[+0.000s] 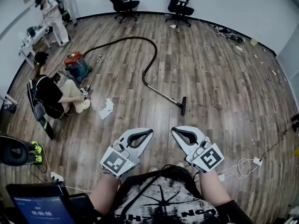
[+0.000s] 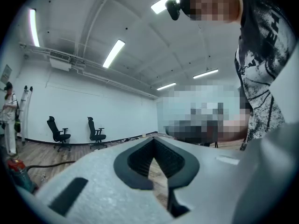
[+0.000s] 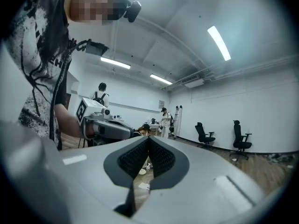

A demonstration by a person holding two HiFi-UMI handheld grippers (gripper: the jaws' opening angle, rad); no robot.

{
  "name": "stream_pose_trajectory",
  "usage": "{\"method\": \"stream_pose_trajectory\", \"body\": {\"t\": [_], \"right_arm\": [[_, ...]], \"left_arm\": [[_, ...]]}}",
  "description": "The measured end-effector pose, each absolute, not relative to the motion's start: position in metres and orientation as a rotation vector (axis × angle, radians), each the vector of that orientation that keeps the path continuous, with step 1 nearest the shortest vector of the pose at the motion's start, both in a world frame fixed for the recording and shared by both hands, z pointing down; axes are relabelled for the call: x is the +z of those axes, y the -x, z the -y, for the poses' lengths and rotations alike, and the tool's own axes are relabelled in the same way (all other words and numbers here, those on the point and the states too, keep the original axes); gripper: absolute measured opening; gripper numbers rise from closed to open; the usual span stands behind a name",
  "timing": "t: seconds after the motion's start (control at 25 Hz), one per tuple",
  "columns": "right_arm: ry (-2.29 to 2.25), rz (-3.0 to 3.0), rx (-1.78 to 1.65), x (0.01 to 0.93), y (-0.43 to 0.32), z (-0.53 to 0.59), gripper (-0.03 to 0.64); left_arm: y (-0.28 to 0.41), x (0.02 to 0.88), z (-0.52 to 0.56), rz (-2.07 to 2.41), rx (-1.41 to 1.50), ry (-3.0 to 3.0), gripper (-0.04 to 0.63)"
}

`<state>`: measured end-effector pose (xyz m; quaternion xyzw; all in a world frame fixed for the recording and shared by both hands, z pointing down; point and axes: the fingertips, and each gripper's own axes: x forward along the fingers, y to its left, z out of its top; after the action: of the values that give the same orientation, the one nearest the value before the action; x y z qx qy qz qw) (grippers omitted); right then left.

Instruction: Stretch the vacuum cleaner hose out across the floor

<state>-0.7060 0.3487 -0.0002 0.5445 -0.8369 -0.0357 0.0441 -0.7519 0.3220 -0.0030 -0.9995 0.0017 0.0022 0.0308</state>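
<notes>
A black vacuum hose (image 1: 148,55) lies in a loop on the wood floor, running from the red and blue vacuum cleaner (image 1: 76,64) at the left to a metal tube and floor nozzle (image 1: 183,105) near the middle. My left gripper (image 1: 150,131) and right gripper (image 1: 173,130) hover close to my body, well short of the nozzle. Both are shut with nothing between the jaws. The left gripper view shows its tips (image 2: 153,139) touching, with the hose (image 2: 44,164) low at the left. The right gripper (image 3: 148,138) is shut too.
A person (image 1: 52,94) sits on the floor by the vacuum cleaner, another (image 1: 50,13) stands at a desk far left. White paper (image 1: 106,108) lies on the floor. Two black office chairs (image 1: 122,3) stand at the far wall. A cable and power strip (image 1: 243,164) lie at the right.
</notes>
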Motion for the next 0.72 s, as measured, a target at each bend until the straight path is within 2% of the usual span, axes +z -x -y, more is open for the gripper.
{"method": "stream_pose_trajectory", "body": {"t": [0.28,0.48,0.72], "right_arm": [[-1.699,2.563,-0.084,0.008,0.7,-0.349,0.007],[-1.679,2.569,-0.08,0.014,0.7,-0.348,0.008],[-1.662,2.59,-0.098,0.014,0.687,-0.349,0.007]], "left_arm": [[0.76,0.023,-0.317,-0.062,-0.135,3.149,0.0],[0.753,0.017,-0.317,-0.025,-0.018,3.113,0.0],[0.738,0.026,-0.321,-0.03,-0.064,3.133,0.0]]}}
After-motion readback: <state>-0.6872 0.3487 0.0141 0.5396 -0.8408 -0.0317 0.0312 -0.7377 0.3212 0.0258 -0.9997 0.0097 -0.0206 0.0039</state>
